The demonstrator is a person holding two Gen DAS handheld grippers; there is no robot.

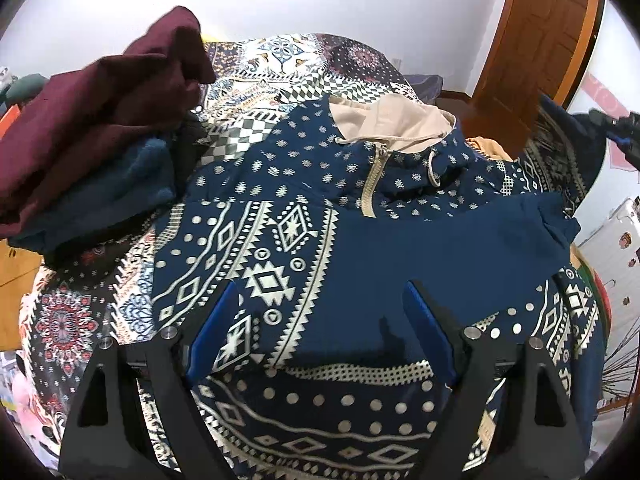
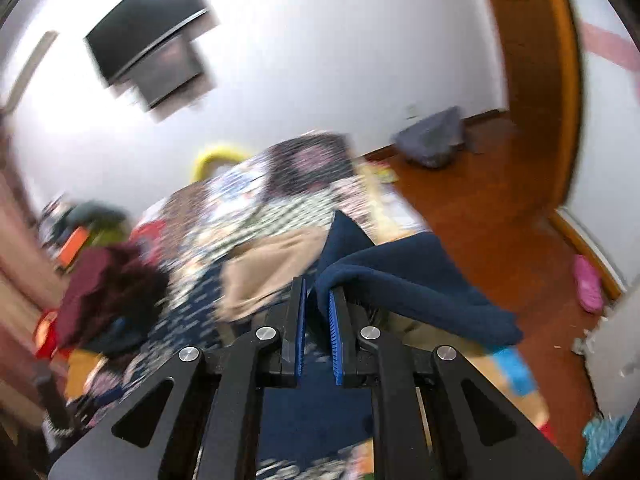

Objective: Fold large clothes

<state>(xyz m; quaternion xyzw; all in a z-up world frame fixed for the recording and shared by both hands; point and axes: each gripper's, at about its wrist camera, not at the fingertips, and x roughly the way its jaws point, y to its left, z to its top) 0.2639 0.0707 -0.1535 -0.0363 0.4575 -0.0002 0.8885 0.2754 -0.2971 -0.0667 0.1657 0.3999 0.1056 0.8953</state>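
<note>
A navy hoodie [image 1: 304, 216] with white geometric patterns, a beige hood [image 1: 390, 120] and a beige zip lies spread on the bed. One plain navy sleeve [image 1: 460, 248] is folded across its chest. My left gripper [image 1: 324, 304] is open and empty, hovering just above the hoodie's front. My right gripper [image 2: 318, 292] is shut on a fold of the hoodie's plain navy fabric [image 2: 400, 276] and holds it lifted at the right side of the bed; the right wrist view is blurred by motion. It shows at the far right of the left wrist view [image 1: 616, 128].
A pile of maroon and dark blue clothes [image 1: 100, 128] sits on the left of the patterned bedspread [image 1: 280, 68]. A wooden door [image 1: 532, 40] and wooden floor [image 2: 480, 200] lie to the right. A wall television [image 2: 148, 32] hangs ahead. Clutter lies on the floor around the bed.
</note>
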